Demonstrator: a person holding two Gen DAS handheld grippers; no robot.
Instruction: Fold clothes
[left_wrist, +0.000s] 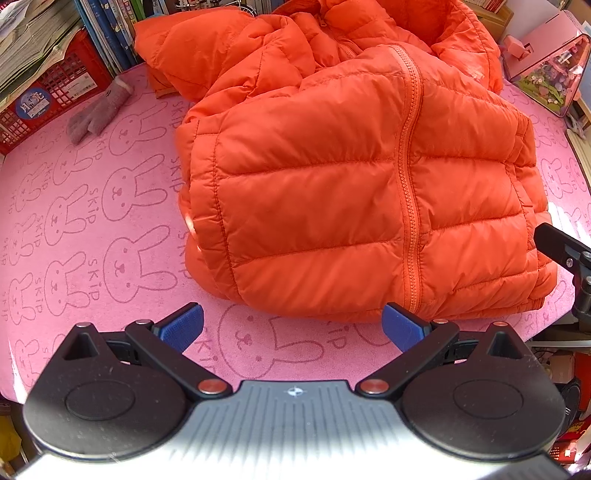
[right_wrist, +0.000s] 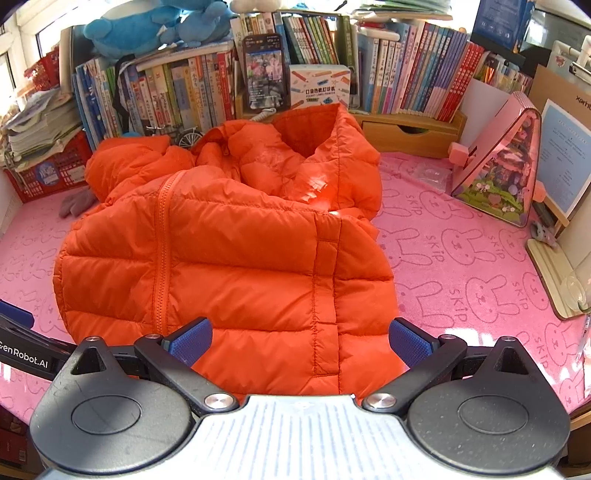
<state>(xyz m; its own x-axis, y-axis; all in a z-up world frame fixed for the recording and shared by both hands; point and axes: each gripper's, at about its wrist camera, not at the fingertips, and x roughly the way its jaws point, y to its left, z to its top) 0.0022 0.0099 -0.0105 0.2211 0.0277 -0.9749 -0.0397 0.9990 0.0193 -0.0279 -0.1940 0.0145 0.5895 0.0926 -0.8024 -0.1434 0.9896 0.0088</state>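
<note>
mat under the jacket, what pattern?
Pink mat printed with outlined rabbits and the word SKIP, repeated all over. Clearest in the left wrist view.

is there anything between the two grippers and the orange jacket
Nothing visible. The left hand-held gripper hangs open just short of the orange jacket hem, with only bare pink mat between. The right hand-held gripper is open with the hem already between its fingers. The grey glove lies off to the side.
</note>
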